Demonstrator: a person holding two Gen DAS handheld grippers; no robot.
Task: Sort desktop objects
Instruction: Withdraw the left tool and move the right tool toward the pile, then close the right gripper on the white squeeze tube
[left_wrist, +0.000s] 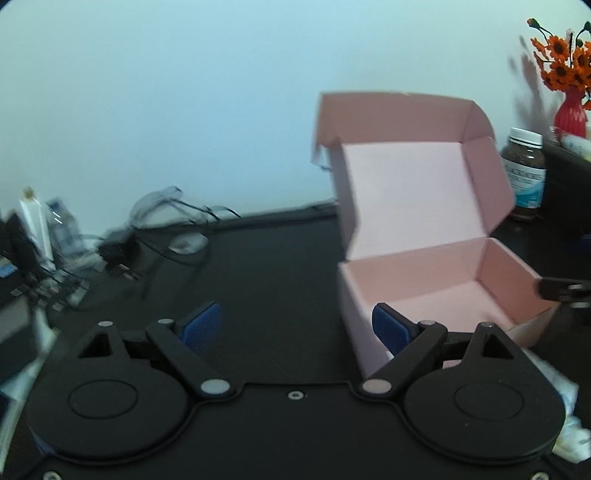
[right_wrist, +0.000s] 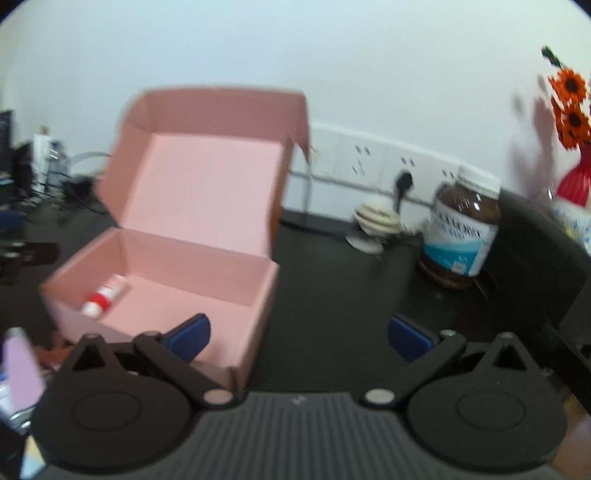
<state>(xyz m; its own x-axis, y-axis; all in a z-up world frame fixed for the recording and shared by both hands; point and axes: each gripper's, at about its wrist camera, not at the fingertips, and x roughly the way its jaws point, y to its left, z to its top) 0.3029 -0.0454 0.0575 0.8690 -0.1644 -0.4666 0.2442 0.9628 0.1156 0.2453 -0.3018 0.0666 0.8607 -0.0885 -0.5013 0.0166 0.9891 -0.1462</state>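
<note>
Left gripper: my left gripper (left_wrist: 297, 326) hung above the dark desk (left_wrist: 266, 280) with its blue pads spread wide and nothing between them.
Left pads: the right-hand pad (left_wrist: 391, 328) showed in front of the pink box's near corner; whether it touched the card I could not tell.
Right gripper: my right gripper (right_wrist: 299, 338) was likewise spread wide and empty, over bare dark desk (right_wrist: 332, 295) just right of the box.
Pink box: the pink box (right_wrist: 207, 258) stood on the desk with its lid (right_wrist: 210, 184) tipped up and back, so the inside lay open to view.
Box from the left view: the pink box (left_wrist: 424, 280) sat to the right of my left gripper, lid upright.
Red-and-white tube: a small red-and-white tube (right_wrist: 105, 295) lay on the box floor, in the left corner against the left wall.
Brown bottle: a brown bottle (right_wrist: 461, 229) with a white cap and a blue-and-white label stood upright, well apart from the box on its right; it showed behind the box in the left view (left_wrist: 526, 173).
Red vase: a red vase (left_wrist: 570, 114) of orange flowers stood at the far right by the wall.
Wall sockets: a row of white sockets (right_wrist: 388, 158) ran along the wall, one with a black plug in it.
Lilac object: a blurred lilac object (right_wrist: 22, 365) lay at the left edge of the right view; I could not tell what it was.
Cables: a tangle of cables (left_wrist: 155, 221) lay at the desk's far left.
</note>
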